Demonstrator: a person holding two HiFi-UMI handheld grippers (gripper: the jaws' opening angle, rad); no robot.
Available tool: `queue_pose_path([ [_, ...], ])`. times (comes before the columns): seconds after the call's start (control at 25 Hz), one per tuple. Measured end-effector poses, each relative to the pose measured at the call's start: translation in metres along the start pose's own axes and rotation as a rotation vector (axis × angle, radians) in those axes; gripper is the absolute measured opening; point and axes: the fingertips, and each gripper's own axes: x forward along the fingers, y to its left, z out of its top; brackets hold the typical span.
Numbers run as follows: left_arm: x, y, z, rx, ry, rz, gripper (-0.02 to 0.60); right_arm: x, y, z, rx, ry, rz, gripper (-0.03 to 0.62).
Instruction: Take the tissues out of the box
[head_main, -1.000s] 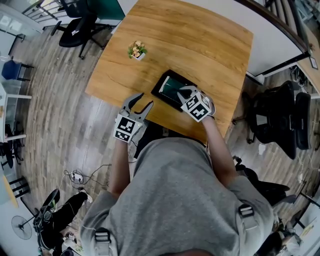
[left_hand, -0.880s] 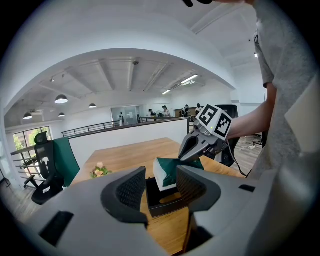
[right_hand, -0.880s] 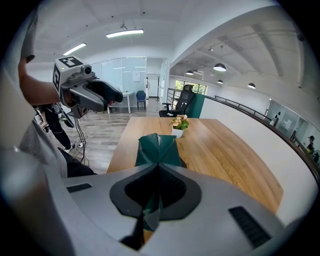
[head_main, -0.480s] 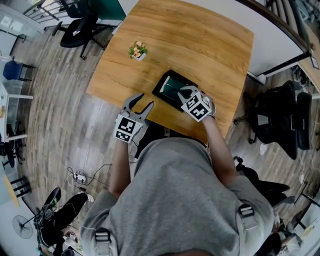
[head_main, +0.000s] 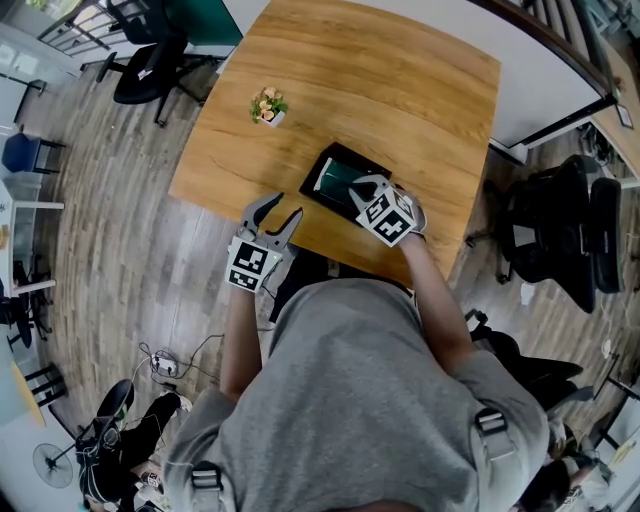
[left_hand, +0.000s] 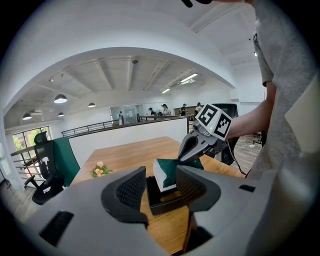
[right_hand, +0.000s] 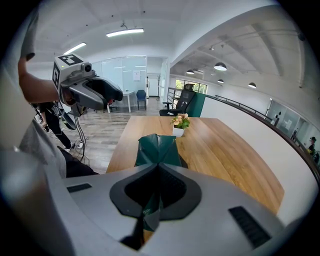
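Bright, even light falls on the wooden table (head_main: 400, 90), leaving only faint shadows on it. Above the table, ceiling lamps (left_hand: 60, 99) and a strip light (right_hand: 125, 32) glow without harsh glare. Lines bow outward from the table in all views; both gripper views have black corners and a soft foreground.

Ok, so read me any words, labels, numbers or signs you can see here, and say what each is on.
No text here is readable.
The green tissue pack: faint pale print beside the jaws of the right gripper, too blurred to read.
The cube on the left gripper: black-and-white square markers, no words.
The cube on the right gripper: the same.
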Motion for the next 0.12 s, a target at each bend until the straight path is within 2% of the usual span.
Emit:
queue_pose_path([
  [0.12, 0.0021, -0.0019, -0.0017, -0.010, -0.003, -0.003, 0.206, -0.0009, 0.0001, -0.0036, -0.004, 0.014, 0.001, 0.011],
])
